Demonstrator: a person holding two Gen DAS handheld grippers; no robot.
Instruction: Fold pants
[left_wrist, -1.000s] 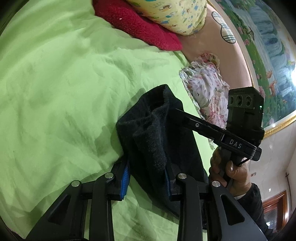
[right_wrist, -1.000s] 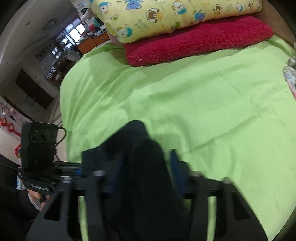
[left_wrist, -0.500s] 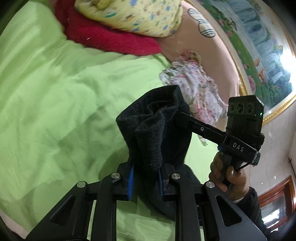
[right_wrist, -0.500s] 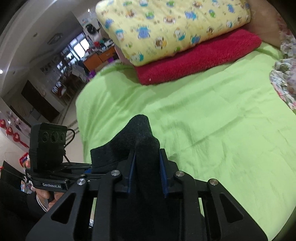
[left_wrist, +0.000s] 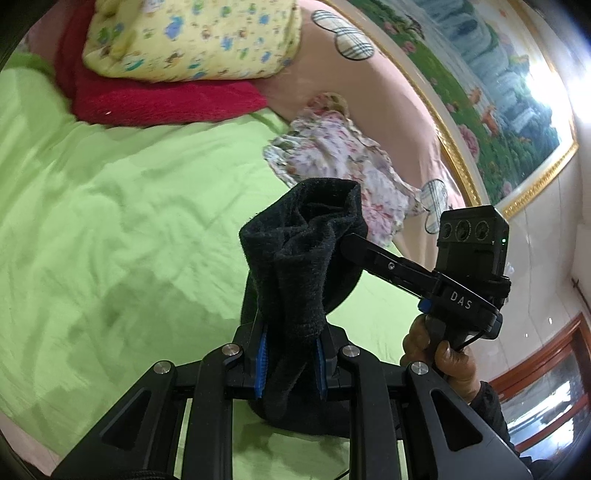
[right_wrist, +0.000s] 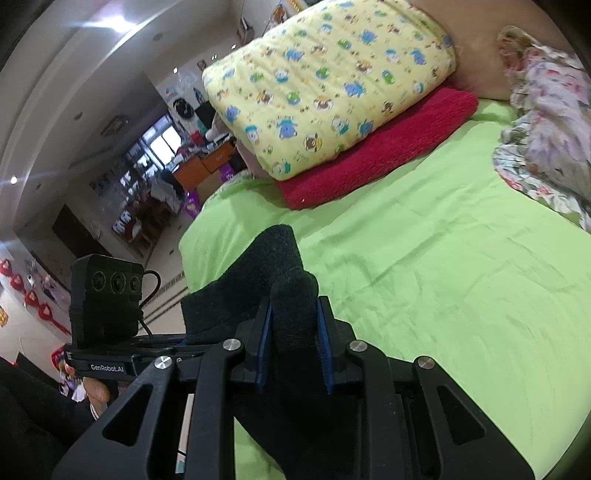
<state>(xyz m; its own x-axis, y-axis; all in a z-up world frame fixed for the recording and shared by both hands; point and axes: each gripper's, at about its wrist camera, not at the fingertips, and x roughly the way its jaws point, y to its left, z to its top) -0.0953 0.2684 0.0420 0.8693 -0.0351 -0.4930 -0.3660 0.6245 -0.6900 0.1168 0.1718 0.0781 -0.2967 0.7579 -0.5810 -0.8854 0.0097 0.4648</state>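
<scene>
Left gripper (left_wrist: 290, 360) clenched on a bunched fold of the black pants (left_wrist: 303, 258), blue pads pressing both sides; lower part of the garment hidden behind the gripper frame. Right gripper (right_wrist: 294, 345) likewise clamped on black cloth, rest cut off below. Pants raised above the green bed sheet (left_wrist: 129, 221), stretched between both grippers. Beyond, floral cloth (left_wrist: 343, 162), red blanket (right_wrist: 376, 155) under yellow cartoon pillow (right_wrist: 325, 81). Room behind blurred, hard to read

Black pants (left_wrist: 299, 266), bunched, lifted off bed
</scene>
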